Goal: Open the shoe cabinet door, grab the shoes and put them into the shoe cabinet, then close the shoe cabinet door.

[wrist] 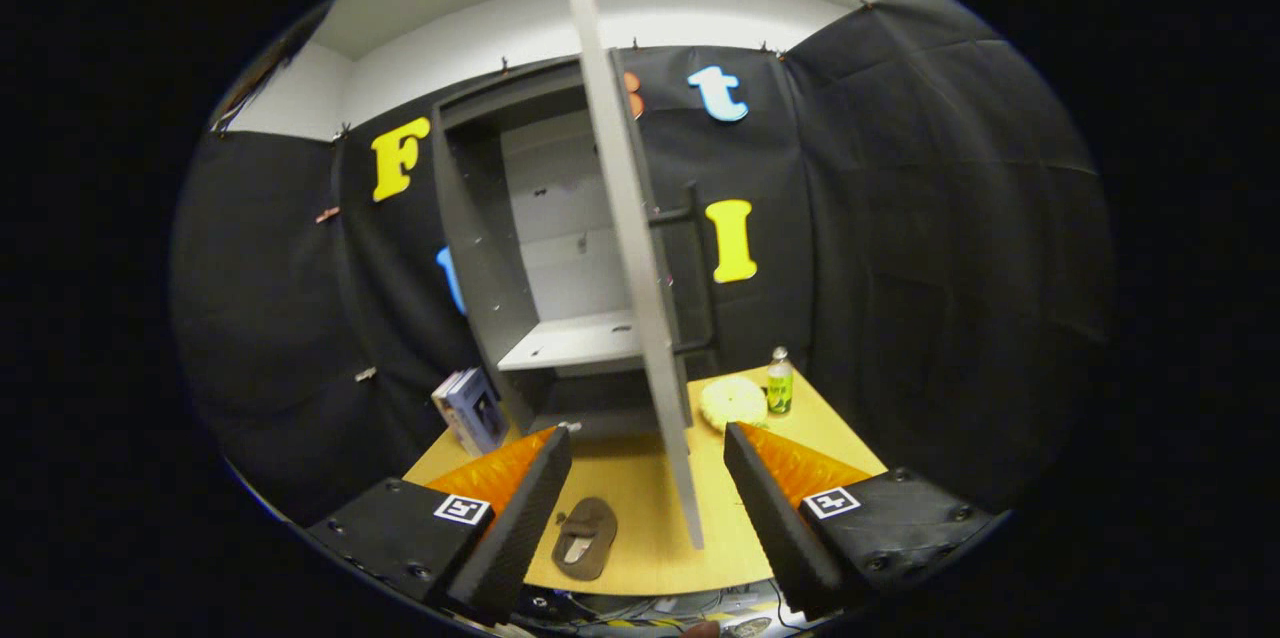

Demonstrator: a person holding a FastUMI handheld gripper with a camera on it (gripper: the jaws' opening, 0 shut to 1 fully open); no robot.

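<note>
One shoe (586,538) on table (640,478), cabinet (560,268) door (630,248) open, jaws apart

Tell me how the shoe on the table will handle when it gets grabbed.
The shoe lies flat and low between the open fingers of the hand-held gripper, so it probably won't roll or tip. It looks like a soft slipper, likely light and a bit floppy; pinching its rim may bend it.

Books (470,410), yellow pad (733,402), bottle (780,383) — on table (640,528).
</note>
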